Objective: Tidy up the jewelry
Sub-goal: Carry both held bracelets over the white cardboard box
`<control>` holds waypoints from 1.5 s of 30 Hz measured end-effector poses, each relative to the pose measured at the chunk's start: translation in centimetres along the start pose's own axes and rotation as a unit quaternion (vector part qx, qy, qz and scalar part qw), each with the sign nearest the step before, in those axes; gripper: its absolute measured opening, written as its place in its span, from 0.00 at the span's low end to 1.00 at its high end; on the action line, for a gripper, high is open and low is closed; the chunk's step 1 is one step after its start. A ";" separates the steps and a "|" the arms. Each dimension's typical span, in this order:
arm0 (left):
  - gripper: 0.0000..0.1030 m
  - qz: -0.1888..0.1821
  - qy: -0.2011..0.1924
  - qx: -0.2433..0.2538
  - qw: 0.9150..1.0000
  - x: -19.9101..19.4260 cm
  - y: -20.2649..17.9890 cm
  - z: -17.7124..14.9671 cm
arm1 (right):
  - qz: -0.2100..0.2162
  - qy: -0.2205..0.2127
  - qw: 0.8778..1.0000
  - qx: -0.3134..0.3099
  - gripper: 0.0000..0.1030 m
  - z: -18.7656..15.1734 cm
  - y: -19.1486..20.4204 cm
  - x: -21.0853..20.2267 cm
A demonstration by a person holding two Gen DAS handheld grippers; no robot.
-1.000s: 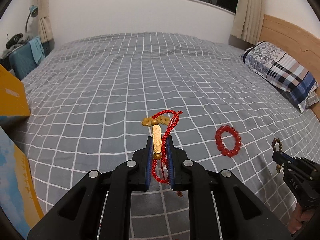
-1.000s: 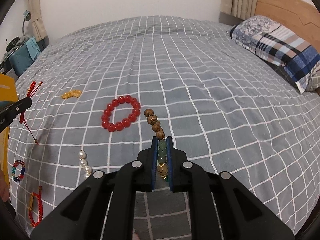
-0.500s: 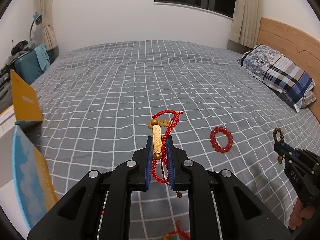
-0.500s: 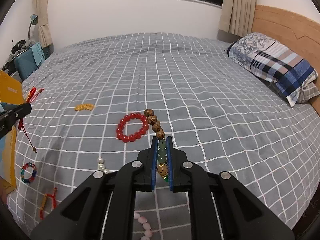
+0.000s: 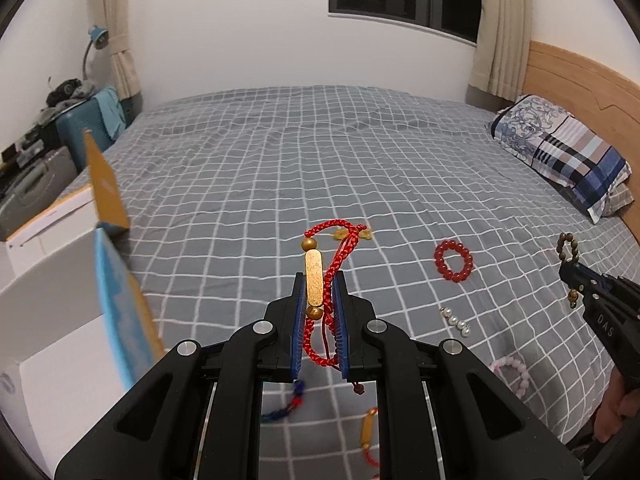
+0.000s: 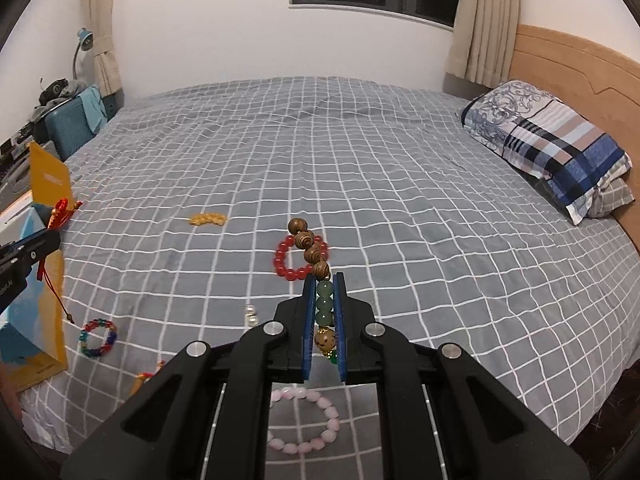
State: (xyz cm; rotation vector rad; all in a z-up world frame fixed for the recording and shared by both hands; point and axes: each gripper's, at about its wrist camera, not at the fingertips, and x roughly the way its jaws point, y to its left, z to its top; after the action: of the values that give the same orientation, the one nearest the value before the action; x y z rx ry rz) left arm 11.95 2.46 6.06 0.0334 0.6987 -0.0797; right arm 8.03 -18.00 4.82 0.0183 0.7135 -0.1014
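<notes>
My left gripper (image 5: pixel 319 280) is shut on a red cord bracelet with a gold bar (image 5: pixel 314 278), held above the grey checked bed (image 5: pixel 280 168). It also shows in the right wrist view (image 6: pixel 24 256). My right gripper (image 6: pixel 324 280) is shut on a wooden and green bead bracelet (image 6: pixel 316 268); it shows at the right in the left wrist view (image 5: pixel 580 280). On the bed lie a red bead bracelet (image 6: pixel 298 258), a yellow bracelet (image 6: pixel 207 219), a pearl piece (image 5: pixel 454 320), a pink bracelet (image 6: pixel 308 420) and a multicoloured bracelet (image 6: pixel 97 337).
An open box with yellow and blue flaps (image 5: pixel 108 264) stands at the bed's left edge. A plaid pillow (image 6: pixel 552 148) lies by the wooden headboard (image 6: pixel 580 64) at the right. A teal suitcase (image 6: pixel 76 120) stands beyond the far left corner.
Both grippers have risen and pulled back from the bed with their bracelets still held. More of the room, the box and the near bracelets have come into view.
</notes>
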 end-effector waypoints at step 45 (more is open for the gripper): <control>0.12 0.173 0.005 -0.166 0.971 -12.9 24.6 -9.0 | 0.187 -0.037 0.973 -0.133 0.07 -0.6 29.0 -8.2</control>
State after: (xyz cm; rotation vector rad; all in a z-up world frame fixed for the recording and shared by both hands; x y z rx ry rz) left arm -1.54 28.26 7.60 -0.1656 0.7010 0.3733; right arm 4.31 11.63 9.22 -0.1063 0.6338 0.3532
